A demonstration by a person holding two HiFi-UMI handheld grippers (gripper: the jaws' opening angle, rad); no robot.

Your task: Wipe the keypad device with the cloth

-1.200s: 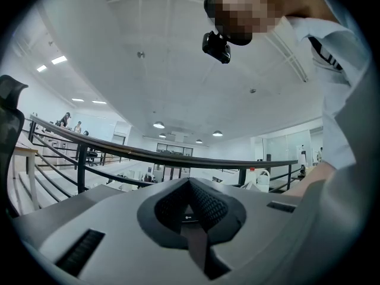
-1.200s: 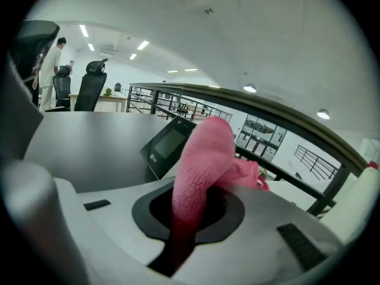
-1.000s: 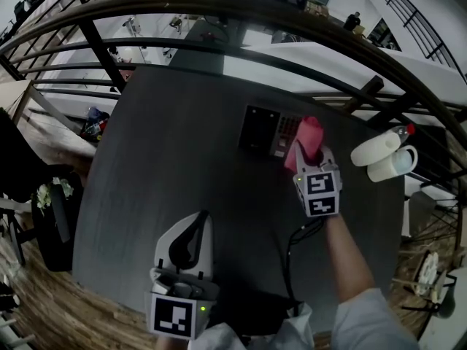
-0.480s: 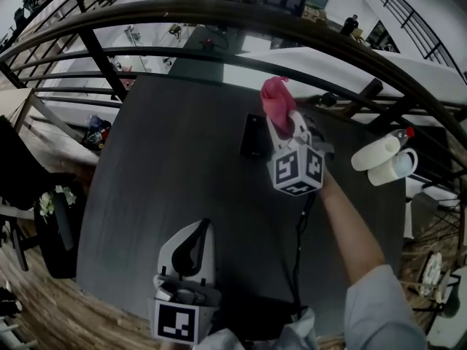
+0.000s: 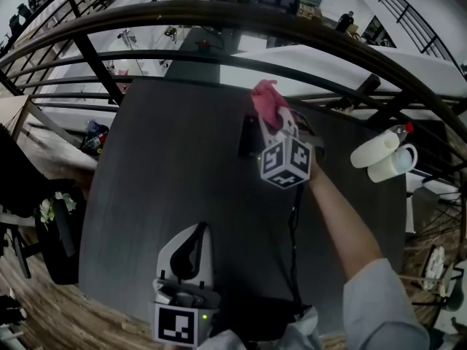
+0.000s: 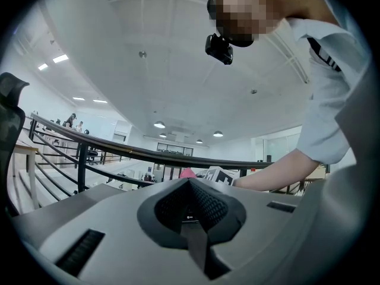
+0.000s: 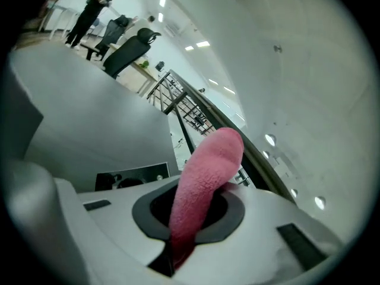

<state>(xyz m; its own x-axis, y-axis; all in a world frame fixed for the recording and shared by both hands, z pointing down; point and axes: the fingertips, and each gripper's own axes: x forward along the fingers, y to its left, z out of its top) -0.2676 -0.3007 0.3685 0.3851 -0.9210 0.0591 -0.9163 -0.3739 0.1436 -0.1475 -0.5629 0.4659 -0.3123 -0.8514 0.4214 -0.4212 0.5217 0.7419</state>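
Observation:
The black keypad device [image 5: 248, 138] lies at the far middle of the dark table [image 5: 168, 166], mostly hidden under my right gripper [image 5: 276, 125]. That gripper is shut on a pink cloth [image 5: 268, 102], whose free end sticks out past the jaws over the device's far edge. In the right gripper view the cloth [image 7: 205, 180] rises out of the closed jaws, and the device [image 7: 133, 175] shows low at the left. My left gripper [image 5: 198, 230] rests near the front edge, shut and empty. In the left gripper view the cloth [image 6: 187, 173] peeks over the left gripper [image 6: 190, 189].
A white roll and a mug [image 5: 383, 157] sit at the table's right edge, with a red-capped bottle behind them. A curved black railing [image 5: 219, 13] runs beyond the far edge. A cable [image 5: 295, 224] trails toward me beside the right arm. A dark chair [image 5: 58, 232] stands at the left.
My right gripper has carried the pink cloth from the device's right side up and leftward across it to its far edge. The left gripper has stayed put.

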